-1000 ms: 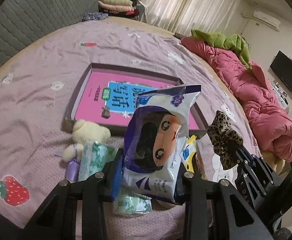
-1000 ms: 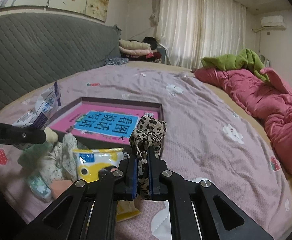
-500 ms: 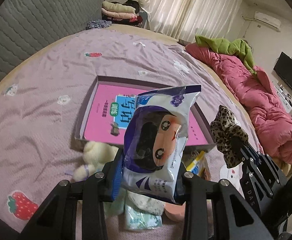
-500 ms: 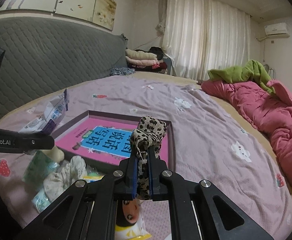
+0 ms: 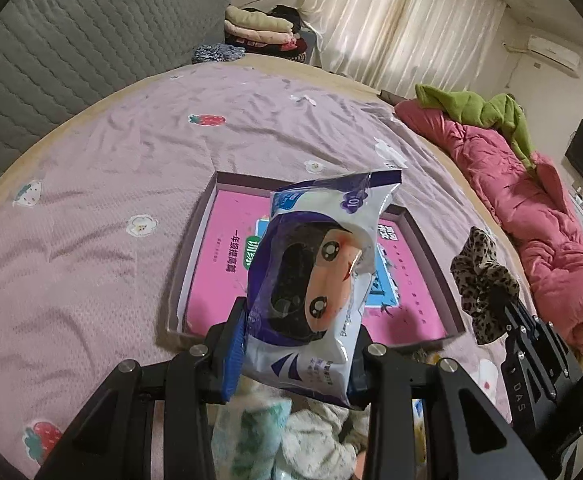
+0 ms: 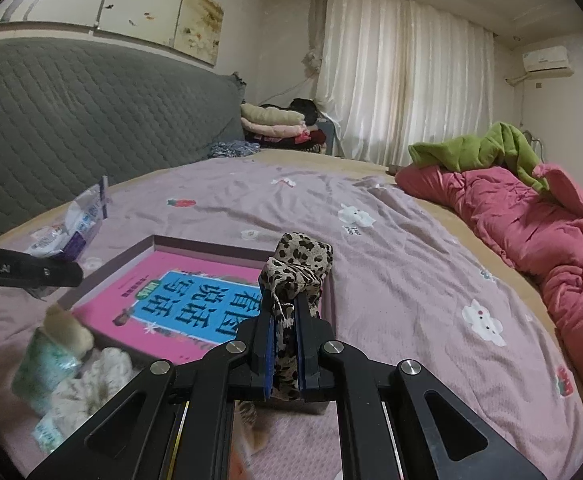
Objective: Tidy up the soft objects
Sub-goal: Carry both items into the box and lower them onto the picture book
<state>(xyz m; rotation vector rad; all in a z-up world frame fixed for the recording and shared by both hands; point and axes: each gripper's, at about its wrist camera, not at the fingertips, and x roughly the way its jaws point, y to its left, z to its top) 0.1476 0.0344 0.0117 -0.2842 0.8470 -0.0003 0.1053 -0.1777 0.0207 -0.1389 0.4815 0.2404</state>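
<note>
In the left wrist view, a grey quilted headboard (image 5: 71,52) fills the upper left of the frame, and the mauve bed sheet (image 5: 91,208) with strawberry prints spreads below it. At lower centre the left tool (image 5: 295,356) is closed about halfway on a pack of wet wipes (image 5: 319,272), which stands up between the blue pads over a shallow box (image 5: 187,264) holding a pink book (image 5: 227,248). Under the tool, at the bottom edge, lies a blurred heap of soft things (image 5: 291,436). At right centre the right tool (image 5: 503,308) pinches a leopard scrunchie (image 5: 479,280); a pink quilt (image 5: 531,224) runs along the right edge.

In the right wrist view, the left tool's finger enters at left centre with the wipes pack (image 6: 75,228) above it. The soft heap (image 6: 63,364) sits at lower left, just beside the box (image 6: 155,244). At centre the right tool (image 6: 283,344) is squeezed narrow on the scrunchie (image 6: 299,264), above the box's near right corner. The quilt (image 6: 531,224) lies at right.
</note>
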